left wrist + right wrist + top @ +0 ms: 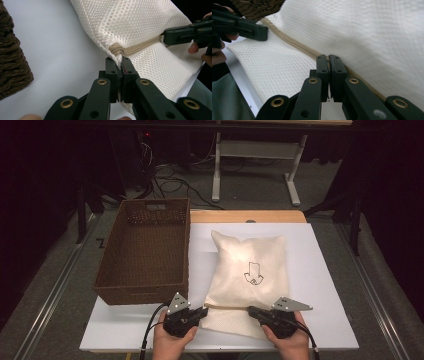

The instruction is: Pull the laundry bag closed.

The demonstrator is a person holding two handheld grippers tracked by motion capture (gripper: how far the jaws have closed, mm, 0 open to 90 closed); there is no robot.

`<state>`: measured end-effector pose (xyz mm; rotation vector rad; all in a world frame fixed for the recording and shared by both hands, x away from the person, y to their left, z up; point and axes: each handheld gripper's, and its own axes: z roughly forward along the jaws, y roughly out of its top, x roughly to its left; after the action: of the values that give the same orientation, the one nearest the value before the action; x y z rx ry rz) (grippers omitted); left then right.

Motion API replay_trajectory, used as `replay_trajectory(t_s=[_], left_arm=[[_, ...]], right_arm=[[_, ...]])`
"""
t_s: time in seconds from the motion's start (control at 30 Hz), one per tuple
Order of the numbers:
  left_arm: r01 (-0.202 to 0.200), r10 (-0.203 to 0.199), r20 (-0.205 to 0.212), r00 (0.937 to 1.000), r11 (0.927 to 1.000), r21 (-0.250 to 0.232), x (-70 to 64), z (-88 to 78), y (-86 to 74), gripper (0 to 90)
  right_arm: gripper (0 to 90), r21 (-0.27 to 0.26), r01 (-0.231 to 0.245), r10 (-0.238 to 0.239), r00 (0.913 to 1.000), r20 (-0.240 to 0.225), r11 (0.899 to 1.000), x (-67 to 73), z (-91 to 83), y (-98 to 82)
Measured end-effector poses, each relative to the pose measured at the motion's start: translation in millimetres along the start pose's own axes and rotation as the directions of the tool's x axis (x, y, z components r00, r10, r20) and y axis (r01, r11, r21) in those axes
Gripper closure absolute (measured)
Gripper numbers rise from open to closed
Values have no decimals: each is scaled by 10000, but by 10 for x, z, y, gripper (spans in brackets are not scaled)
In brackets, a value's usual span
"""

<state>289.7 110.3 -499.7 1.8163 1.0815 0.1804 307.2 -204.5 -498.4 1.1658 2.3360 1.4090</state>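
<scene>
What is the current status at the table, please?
Left tool shut on mesh bag at zipper's end. Right tool shut on the zipper. Wicker basket beside bag, nothing in the way.

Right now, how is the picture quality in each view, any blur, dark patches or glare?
High view: dim, the surroundings nearly black, the white table top lit evenly without glare. Left gripper view: sharp on the cream mesh laundry bag. Right gripper view: the bag's far fabric is blurred, while the beige zipper stays readable.
</scene>
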Motion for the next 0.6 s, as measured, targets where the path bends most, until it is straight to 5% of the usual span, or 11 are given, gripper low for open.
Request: replay_trajectory(t_s=[0.4, 0.6], left_arm=[[-264, 264, -74, 9996, 9996, 46, -44, 11, -17, 859], [-196, 196, 15, 9998, 9997, 122, -29, 11, -19, 859]], right_arm=[[883, -78, 10, -5, 9979, 652, 10000, -337, -453, -130], [883, -228, -764, 781, 9930, 881, 9968, -574, -642, -196]])
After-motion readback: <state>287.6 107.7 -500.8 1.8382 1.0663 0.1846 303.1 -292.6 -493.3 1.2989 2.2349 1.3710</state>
